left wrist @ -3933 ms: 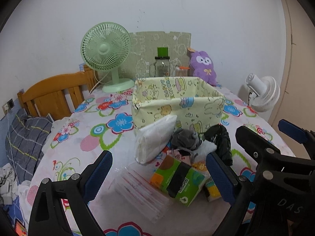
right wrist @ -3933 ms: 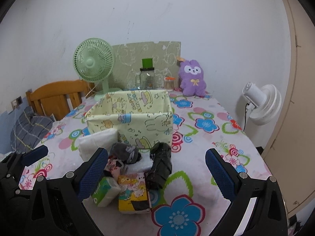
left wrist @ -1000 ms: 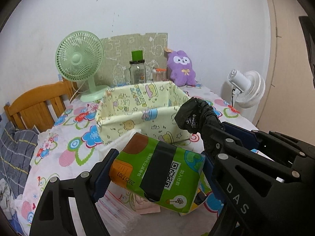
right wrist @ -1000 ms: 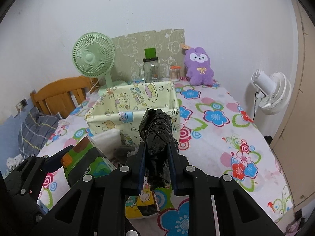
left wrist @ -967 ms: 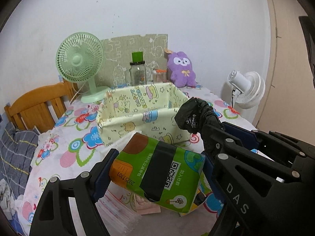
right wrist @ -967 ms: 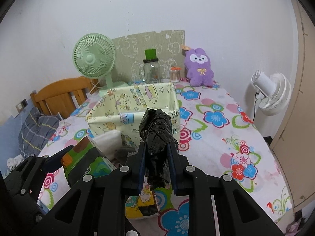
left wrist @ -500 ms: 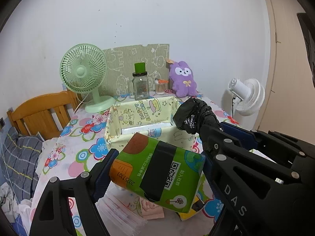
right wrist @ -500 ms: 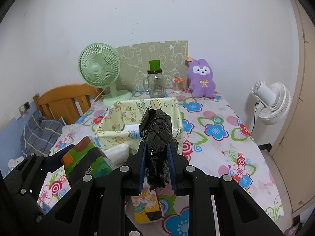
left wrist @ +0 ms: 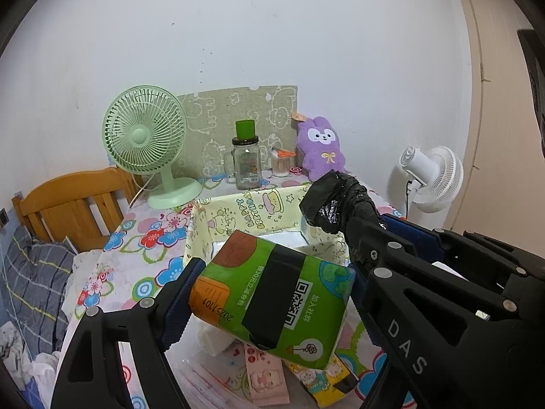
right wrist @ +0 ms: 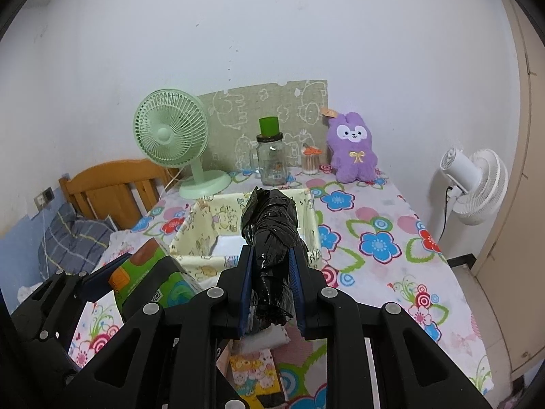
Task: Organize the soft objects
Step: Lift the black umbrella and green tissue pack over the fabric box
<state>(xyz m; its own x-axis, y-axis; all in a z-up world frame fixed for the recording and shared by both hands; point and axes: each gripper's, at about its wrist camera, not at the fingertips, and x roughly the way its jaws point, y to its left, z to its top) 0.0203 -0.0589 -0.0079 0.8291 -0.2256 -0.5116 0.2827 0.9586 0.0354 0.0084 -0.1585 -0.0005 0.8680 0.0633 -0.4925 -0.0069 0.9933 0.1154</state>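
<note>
The left gripper [left wrist: 272, 293] clamps a green tissue pack [left wrist: 272, 298] broadside and the right gripper [right wrist: 270, 272] pinches a black bag roll [right wrist: 272, 235] pointing forward, both apparently just short of the yellow fabric bin [right wrist: 204, 218] ahead.

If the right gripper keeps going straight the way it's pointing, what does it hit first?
Most likely the yellow fabric bin; the black bag roll held by the right gripper would probably reach it first, though depth is unclear.
</note>
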